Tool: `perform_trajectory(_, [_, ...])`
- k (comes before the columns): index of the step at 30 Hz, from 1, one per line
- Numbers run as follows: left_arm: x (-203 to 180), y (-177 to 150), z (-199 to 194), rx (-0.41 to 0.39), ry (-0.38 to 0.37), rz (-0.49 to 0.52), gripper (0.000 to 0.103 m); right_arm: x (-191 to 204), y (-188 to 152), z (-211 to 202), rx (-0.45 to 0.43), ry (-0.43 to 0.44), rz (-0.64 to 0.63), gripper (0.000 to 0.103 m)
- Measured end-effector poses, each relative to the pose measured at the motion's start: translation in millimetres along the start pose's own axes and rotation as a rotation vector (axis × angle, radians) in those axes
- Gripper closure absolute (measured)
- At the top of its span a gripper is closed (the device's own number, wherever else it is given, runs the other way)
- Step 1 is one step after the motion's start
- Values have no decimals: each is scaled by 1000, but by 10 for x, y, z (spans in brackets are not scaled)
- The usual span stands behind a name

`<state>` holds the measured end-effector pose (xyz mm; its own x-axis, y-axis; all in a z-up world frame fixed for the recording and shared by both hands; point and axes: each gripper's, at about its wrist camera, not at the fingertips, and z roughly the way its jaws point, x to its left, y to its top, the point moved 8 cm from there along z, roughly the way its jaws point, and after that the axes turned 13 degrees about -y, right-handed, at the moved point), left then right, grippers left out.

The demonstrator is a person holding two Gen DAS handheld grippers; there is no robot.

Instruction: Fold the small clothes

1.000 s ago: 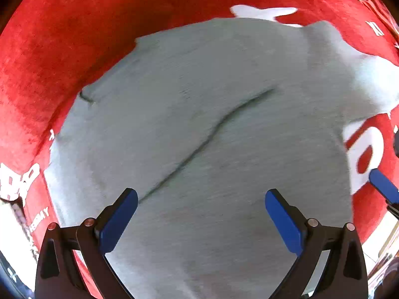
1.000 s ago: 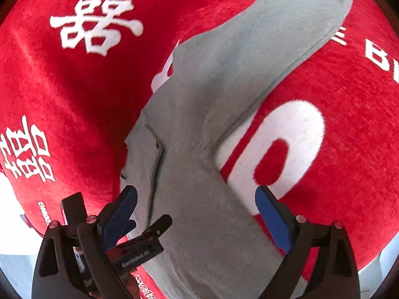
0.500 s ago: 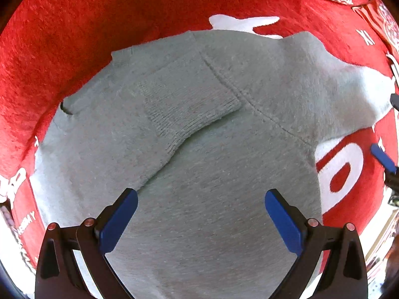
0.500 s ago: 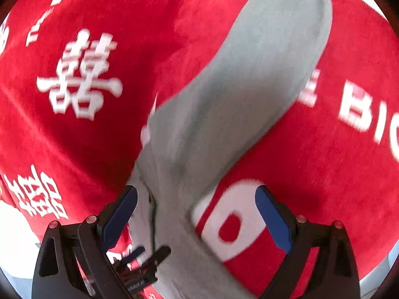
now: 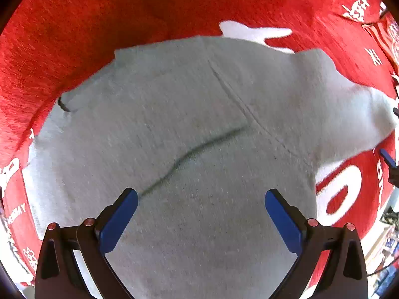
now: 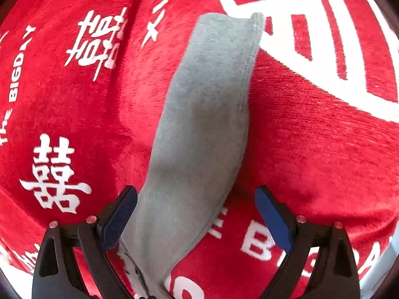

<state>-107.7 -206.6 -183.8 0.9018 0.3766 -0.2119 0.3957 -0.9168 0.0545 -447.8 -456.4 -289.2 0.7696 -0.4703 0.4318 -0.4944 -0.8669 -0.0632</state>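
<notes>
While the left gripper [image 5: 201, 209] hangs over the grey top [image 5: 189, 134] with its fingers [image 5: 119, 220] spread and empty, the view has changed from half a second ago: the ribbed cuff that lay folded across the chest no longer stands out, and a dark crease line runs diagonally across the body instead, much as it did a second ago. The top lies spread on the red cloth [image 5: 99, 25], its left sleeve already folded in over the body. The right gripper [image 6: 195, 209] has swung from the body out along the right sleeve [image 6: 209, 114], which stretches flat towards the far side, cuff end farthest. Its fingers are also released, straddling the near part of the sleeve without pinching it. By my reading, the left sleeve is done and the right sleeve comes next: it likely needs grasping near the cuff and carrying across the chest.
</notes>
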Motion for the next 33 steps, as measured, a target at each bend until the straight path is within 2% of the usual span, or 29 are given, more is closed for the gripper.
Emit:
perform_trajectory(6, [100,301,-96,-121,30,-46,1,61,85,180,23,87,49,7])
perform_trajectory(7, [86,401,-100,-146,39,-55,1,61,105,186,22,103,63,8])
perform_trajectory(8, [77,471,-89,-157,43,-59,1,57,127,188,24,120,78,14])
perform_trajectory(10, [5,648,-20,-180,60,-53,1,55,161,213,40,137,101,46])
perform_trajectory(11, [-28,704,25,-189,67,-44,1,57,167,223,55,152,109,83])
perform_trajectory(12, [-74,753,110,-182,80,-26,1,60,170,237,73,168,119,97])
perform_trajectory(15, [-269,781,258,-122,100,5,1,144,177,142,71,240,119,97])
perform_trajectory(16, [-393,778,174,-125,92,-2,1,225,161,71,67,278,97,97])
perform_trajectory(19, [-277,679,30,-157,61,-24,1,531,54,-141,81,386,14,97])
perform_trajectory(23, [104,448,-261,-198,84,-47,1,1106,-226,-380,106,468,-158,97])
perform_trajectory(26, [527,228,-492,-218,133,-79,1,1639,-636,-490,131,499,-341,97])
perform_trajectory(28, [826,63,-623,-224,162,-119,1,2038,-1053,-519,149,501,-505,97])
perform_trajectory(31, [1304,-216,-775,-235,205,-210,1,2518,-1852,-415,194,476,-748,97])
perform_trajectory(33, [1534,-390,-839,-236,221,-264,1,2717,-2446,-205,238,425,-893,96])
